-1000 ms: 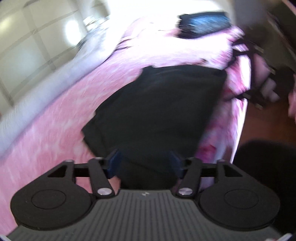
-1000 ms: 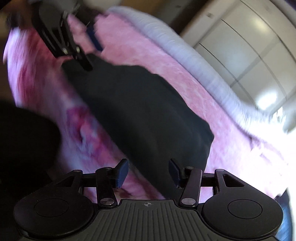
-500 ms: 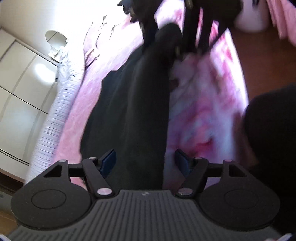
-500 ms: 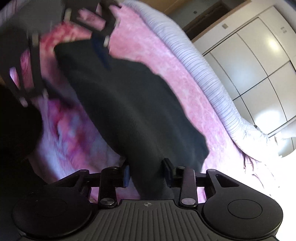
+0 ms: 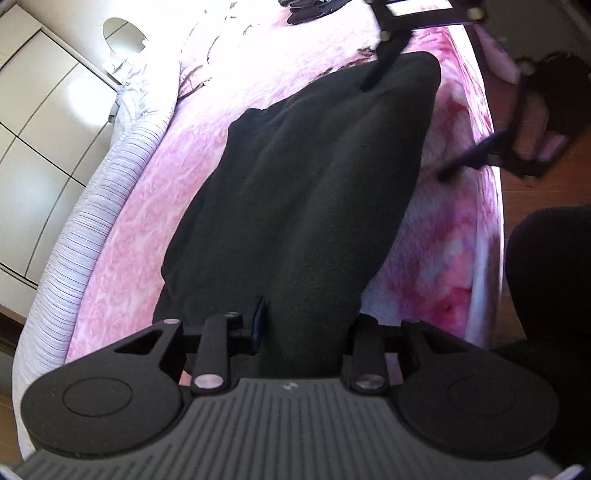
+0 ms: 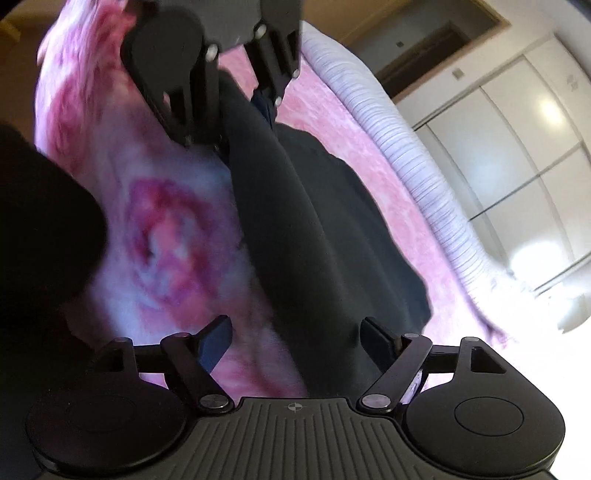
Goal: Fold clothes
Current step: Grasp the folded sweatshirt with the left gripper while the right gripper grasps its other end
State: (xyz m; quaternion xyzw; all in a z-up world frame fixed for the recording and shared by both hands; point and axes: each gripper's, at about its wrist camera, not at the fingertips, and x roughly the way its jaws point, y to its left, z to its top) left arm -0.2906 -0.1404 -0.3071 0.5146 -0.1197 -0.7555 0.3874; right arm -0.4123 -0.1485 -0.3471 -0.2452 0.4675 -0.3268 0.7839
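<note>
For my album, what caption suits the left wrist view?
Left claw clamps a black garment stretched over a pink bedspread.

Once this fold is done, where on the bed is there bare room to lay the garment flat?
Bare pink blanket runs between the black garment and the striped grey bolster. A narrower strip lies between the garment and the bed's floor-side edge. The far end is crowded with dark items.
</note>
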